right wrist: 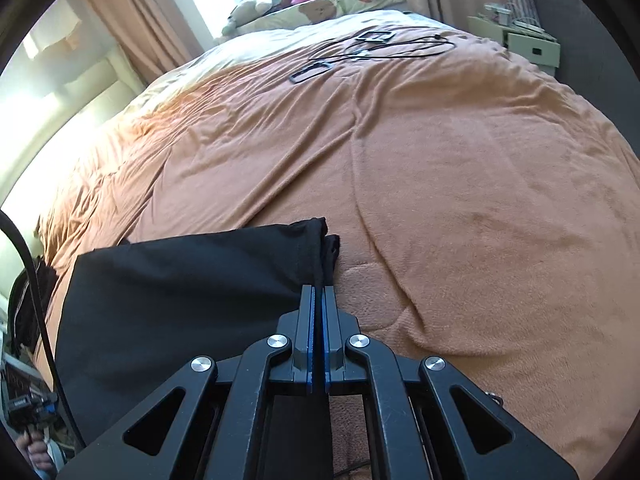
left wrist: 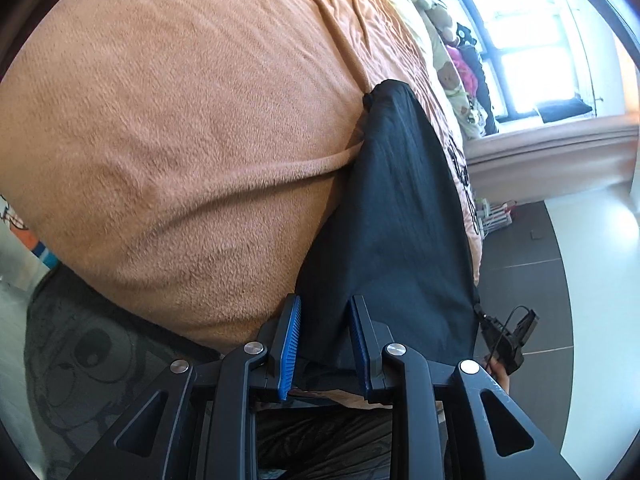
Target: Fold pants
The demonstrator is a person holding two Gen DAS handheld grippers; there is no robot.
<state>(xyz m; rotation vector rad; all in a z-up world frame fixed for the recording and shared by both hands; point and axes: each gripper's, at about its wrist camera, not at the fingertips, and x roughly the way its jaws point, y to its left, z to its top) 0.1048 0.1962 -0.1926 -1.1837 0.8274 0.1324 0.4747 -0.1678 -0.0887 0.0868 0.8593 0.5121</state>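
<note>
Black pants [left wrist: 400, 200] lie stretched along the edge of a bed covered by an orange-brown blanket [left wrist: 180, 120]. My left gripper [left wrist: 326, 300] is at their near end, with bunched black cloth filling the narrow gap between its blue pads [left wrist: 290, 344]. In the right wrist view the pants [right wrist: 180, 300] spread to the left over the blanket [right wrist: 460, 180]. My right gripper [right wrist: 319, 288] is shut, its pads pinching the folded edge of the pants at their right corner.
Black cables and small frames [right wrist: 372, 48] lie far up the bed, with soft toys and pillows [right wrist: 320, 8] by the window. A pale bedside cabinet [right wrist: 528, 44] stands at the far right. Dark floor tiles [left wrist: 520, 240] and a grey rug [left wrist: 80, 360] flank the bed.
</note>
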